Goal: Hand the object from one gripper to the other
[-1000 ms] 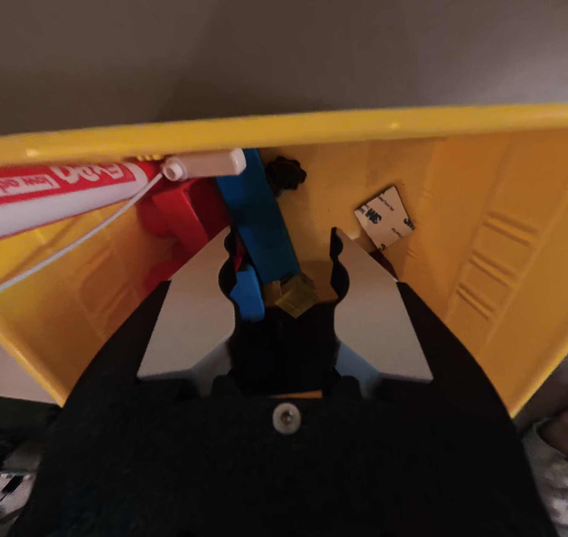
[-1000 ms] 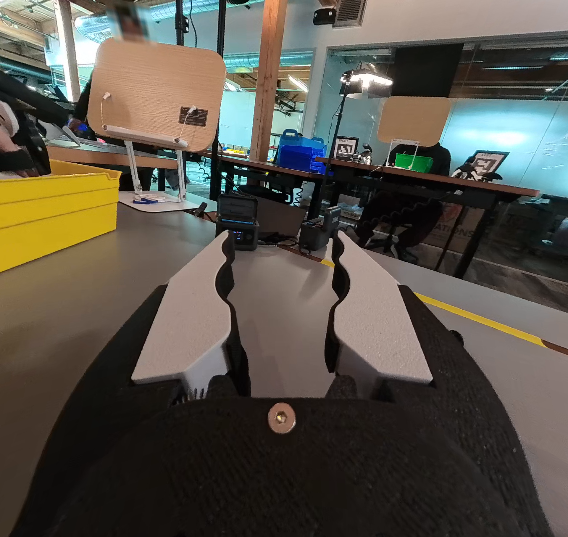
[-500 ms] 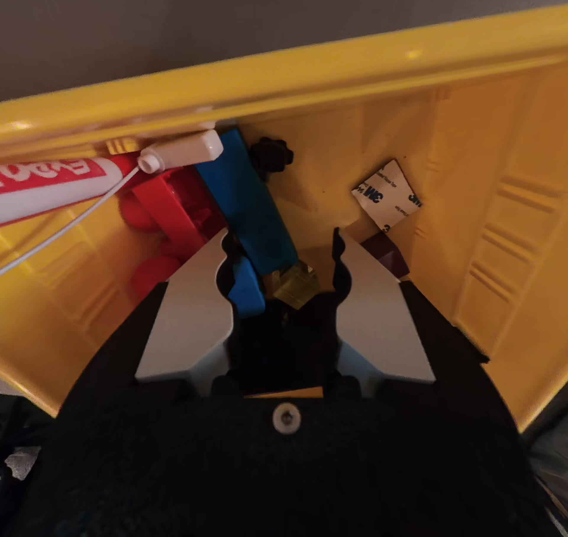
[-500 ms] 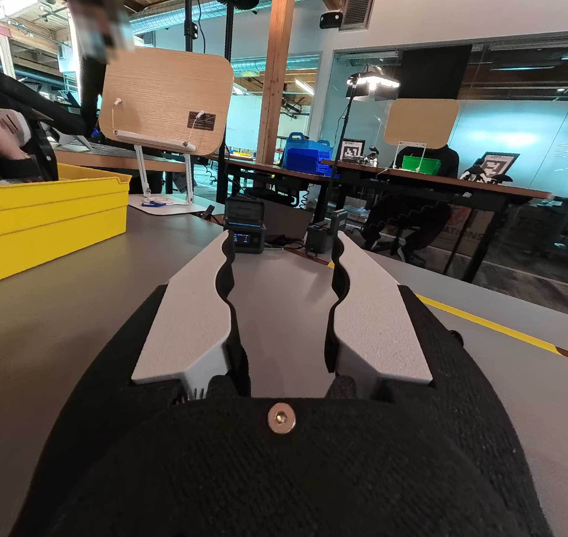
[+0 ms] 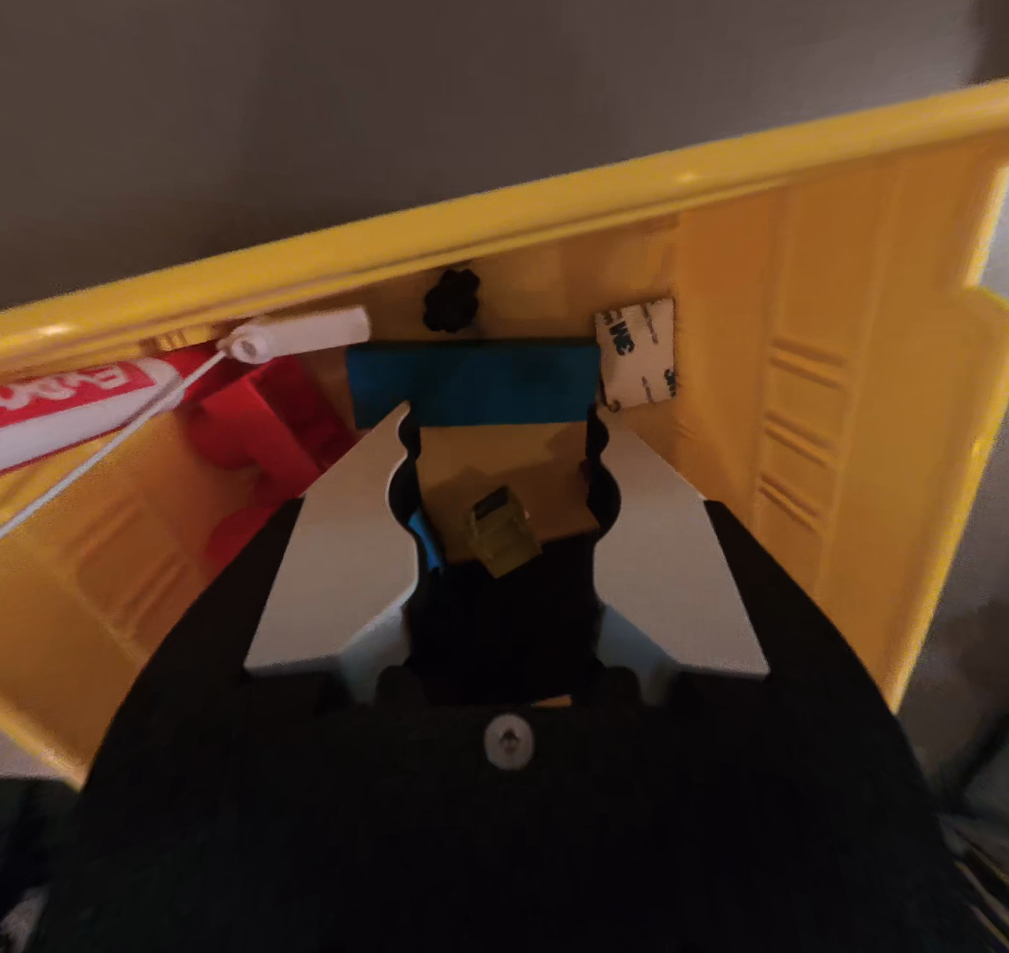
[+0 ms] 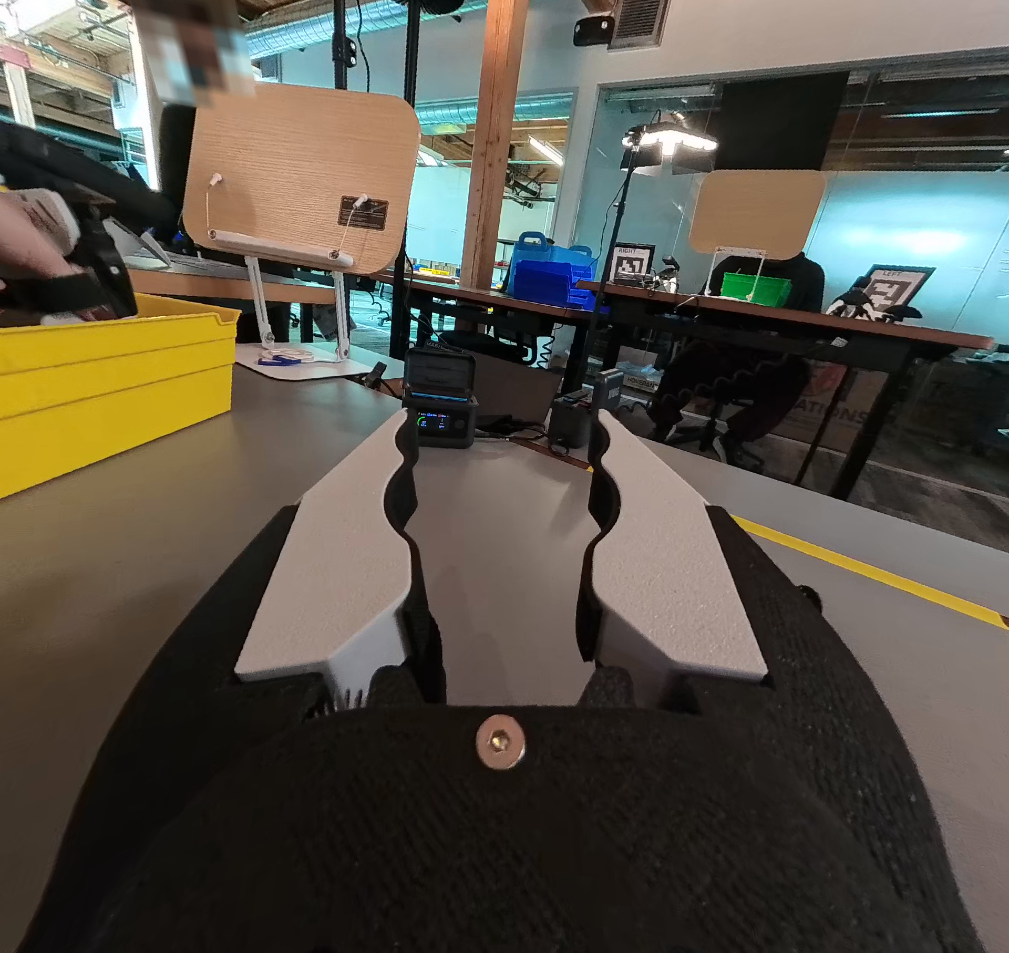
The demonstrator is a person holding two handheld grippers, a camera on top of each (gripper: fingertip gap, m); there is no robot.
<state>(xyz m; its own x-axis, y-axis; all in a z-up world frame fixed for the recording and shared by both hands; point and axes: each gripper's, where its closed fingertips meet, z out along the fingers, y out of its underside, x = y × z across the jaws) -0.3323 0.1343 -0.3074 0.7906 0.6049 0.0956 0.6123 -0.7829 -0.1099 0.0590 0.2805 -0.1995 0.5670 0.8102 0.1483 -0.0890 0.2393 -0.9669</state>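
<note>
My left gripper (image 5: pixel 499 419) is open and reaches down into a yellow bin (image 5: pixel 491 222). A blue bar (image 5: pixel 475 381) lies crosswise just past its fingertips, spanning both. A small yellowish block (image 5: pixel 499 528) and a small blue piece (image 5: pixel 428 539) lie on the bin floor between the fingers. Whether the fingers touch the bar I cannot tell. My right gripper (image 6: pixel 499 424) is open and empty, low over the grey table. In the right wrist view, the bin (image 6: pixel 109 381) stands at the far left with the left gripper (image 6: pixel 71 272) and a hand in it.
The bin also holds a red and white marker (image 5: pixel 82 408), a red piece (image 5: pixel 256 424), a black knob (image 5: pixel 452 299) and a white adhesive pad (image 5: pixel 636 353). On the table stand a wooden board on a stand (image 6: pixel 300 184) and a small black device (image 6: pixel 439 408). My hands' fingertips stand some 45 cm from each other.
The blue bar has turned from slanted to crosswise at the left fingertips, and the left gripper has shifted in the bin. The right gripper has drifted slightly; both stay open.
</note>
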